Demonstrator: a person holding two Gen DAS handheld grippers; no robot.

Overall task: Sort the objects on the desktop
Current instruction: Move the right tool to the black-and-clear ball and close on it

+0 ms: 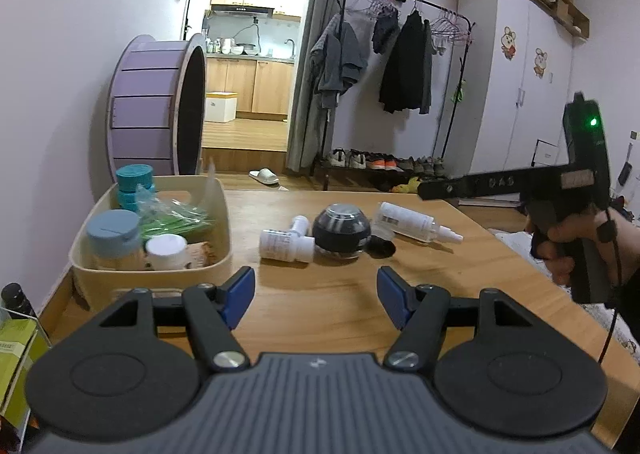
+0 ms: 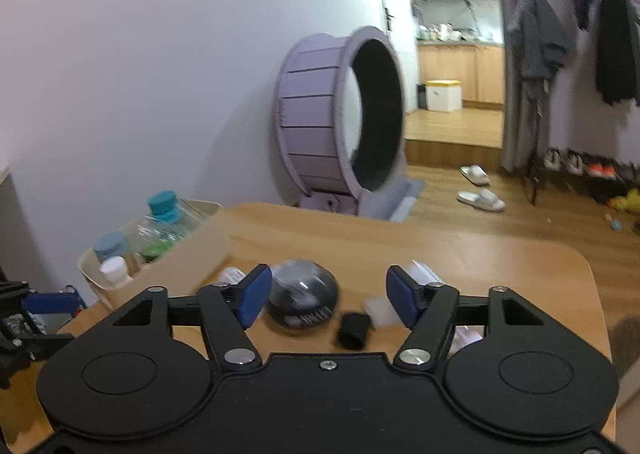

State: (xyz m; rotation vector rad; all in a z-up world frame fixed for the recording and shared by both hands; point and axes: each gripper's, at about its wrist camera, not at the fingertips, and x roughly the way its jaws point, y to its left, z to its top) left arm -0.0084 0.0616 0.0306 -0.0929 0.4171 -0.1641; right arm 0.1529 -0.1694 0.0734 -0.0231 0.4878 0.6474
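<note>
L gripper (image 1: 316, 296) fingers wide apart, holding nothing, R gripper (image 2: 329, 296) fingers apart, empty, above black round jar (image 2: 302, 300), spray bottle (image 1: 416, 221) lying flat, nozzle pointing right.

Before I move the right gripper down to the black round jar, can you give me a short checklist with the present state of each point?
1. Right gripper jaws open: ok.
2. Black round jar lies between the jaws in the right wrist view: ok.
3. Jar free of neighbours: not ok; a white bottle touches it and a small black cap lies beside it.
4. Beige bin has room: cannot tell; it holds several containers.
5. Left gripper open and empty: ok.
</note>
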